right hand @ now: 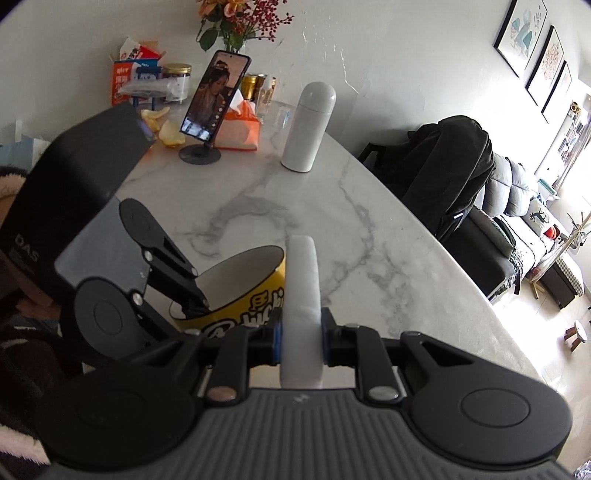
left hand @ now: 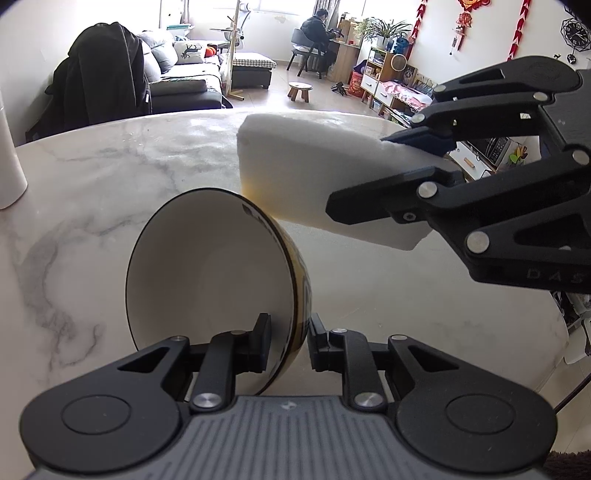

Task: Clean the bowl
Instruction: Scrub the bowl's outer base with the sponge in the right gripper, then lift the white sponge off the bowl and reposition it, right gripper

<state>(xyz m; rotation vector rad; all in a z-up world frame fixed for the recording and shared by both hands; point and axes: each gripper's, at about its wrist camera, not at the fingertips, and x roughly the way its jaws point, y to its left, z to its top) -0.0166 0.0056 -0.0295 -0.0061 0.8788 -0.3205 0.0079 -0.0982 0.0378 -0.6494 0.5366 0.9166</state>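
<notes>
A bowl (left hand: 207, 273), white inside and yellow outside with black lettering, is tipped on its side above the marble table (left hand: 110, 177). My left gripper (left hand: 288, 339) is shut on the bowl's rim, one pad inside and one outside. A white sponge block (left hand: 310, 177) is clamped in my right gripper (left hand: 417, 173), and its lower corner touches the bowl's yellow outer wall near the rim. In the right wrist view the sponge (right hand: 301, 288) stands on edge between the right gripper (right hand: 301, 341) pads, beside the bowl (right hand: 240, 295), with the left gripper (right hand: 199, 302) on the bowl's rim.
A white bottle (right hand: 308, 127) stands further back on the table. A phone on a stand (right hand: 212, 99), a tissue box (right hand: 240, 129), jars, fruit peel and flowers crowd the far corner. A coat-draped chair (right hand: 450, 177) sits beyond the table's curved edge. A person sits far off in the room (left hand: 317, 33).
</notes>
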